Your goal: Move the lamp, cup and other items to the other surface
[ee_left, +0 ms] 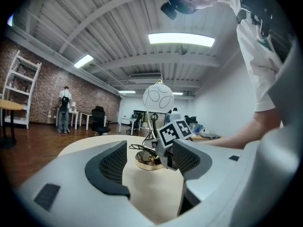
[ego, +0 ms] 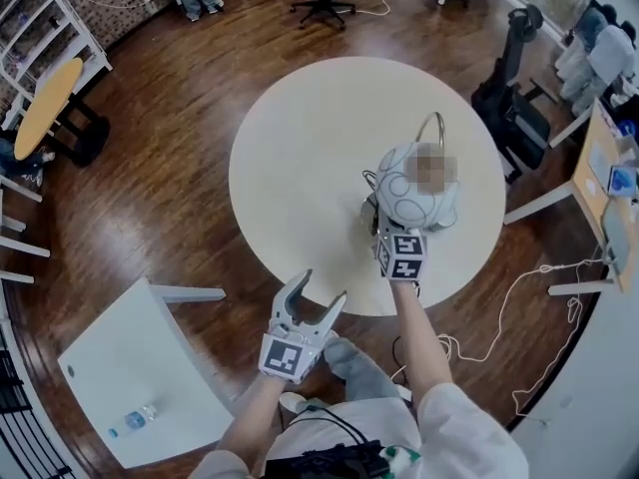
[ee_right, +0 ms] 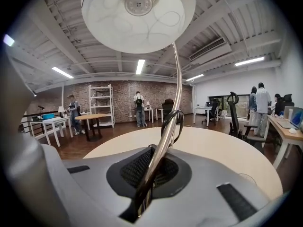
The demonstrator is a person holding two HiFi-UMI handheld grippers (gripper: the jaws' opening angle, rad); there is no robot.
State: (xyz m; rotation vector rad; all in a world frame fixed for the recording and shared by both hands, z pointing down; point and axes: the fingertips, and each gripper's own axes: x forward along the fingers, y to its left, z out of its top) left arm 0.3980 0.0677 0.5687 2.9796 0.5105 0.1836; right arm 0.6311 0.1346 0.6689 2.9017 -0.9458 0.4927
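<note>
A lamp with a white globe shade point(ego: 401, 198) and a curved metal stem stands over the right part of the round cream table point(ego: 300, 158). My right gripper point(ego: 377, 224) is shut on the stem point(ee_right: 165, 138), low down near the base. In the right gripper view the shade point(ee_right: 137, 13) hangs overhead. The left gripper view shows the lamp's brass base point(ee_left: 147, 162) low at the tabletop; contact cannot be told. The lamp's black cord is coiled beside the base. My left gripper point(ego: 319, 292) is open and empty at the table's near edge, pointing at the lamp.
A small white square table point(ego: 120, 357) stands at the lower left with a water bottle point(ego: 135, 419) on it. A black office chair point(ego: 511, 108) is right of the round table. White cables point(ego: 519, 297) lie on the wooden floor. A yellow round table point(ego: 45, 103) stands far left.
</note>
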